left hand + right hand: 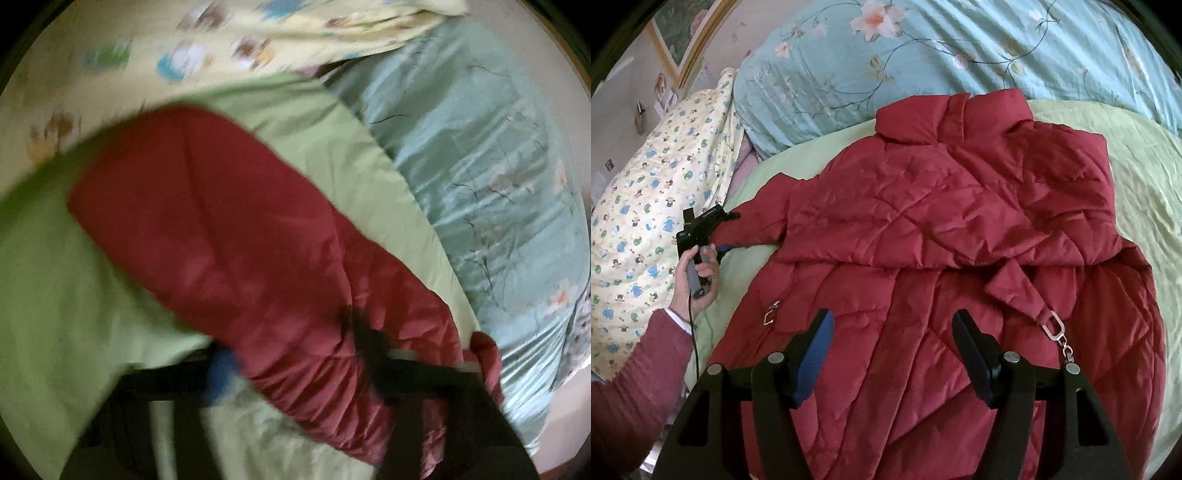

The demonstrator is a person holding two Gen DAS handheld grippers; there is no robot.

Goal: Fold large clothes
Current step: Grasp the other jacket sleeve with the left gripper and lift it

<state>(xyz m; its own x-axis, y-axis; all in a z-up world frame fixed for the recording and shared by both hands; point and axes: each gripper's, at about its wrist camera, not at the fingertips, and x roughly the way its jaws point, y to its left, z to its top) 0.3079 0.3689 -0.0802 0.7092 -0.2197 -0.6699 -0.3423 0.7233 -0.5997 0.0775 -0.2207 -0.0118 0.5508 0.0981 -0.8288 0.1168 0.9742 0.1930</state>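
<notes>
A dark red quilted jacket (pixel 960 221) lies spread on a light green sheet (pixel 1126 192), collar toward the pillows. One sleeve (pixel 229 221) stretches out to the left. In the blurred left wrist view, the sleeve's gathered cuff runs between the jaws of my left gripper (pixel 291 354), which is shut on it. The right wrist view shows that same left gripper (pixel 726 230), held by a hand, clamped on the sleeve end. My right gripper (pixel 894 332) hovers open over the jacket's lower body, nothing between its fingers.
A blue floral quilt (pixel 960 48) lies bunched along the far side of the bed. A yellow patterned quilt (pixel 646 206) sits at the left. A belt strap with a metal clasp (pixel 1056 328) lies on the jacket near my right gripper's right finger.
</notes>
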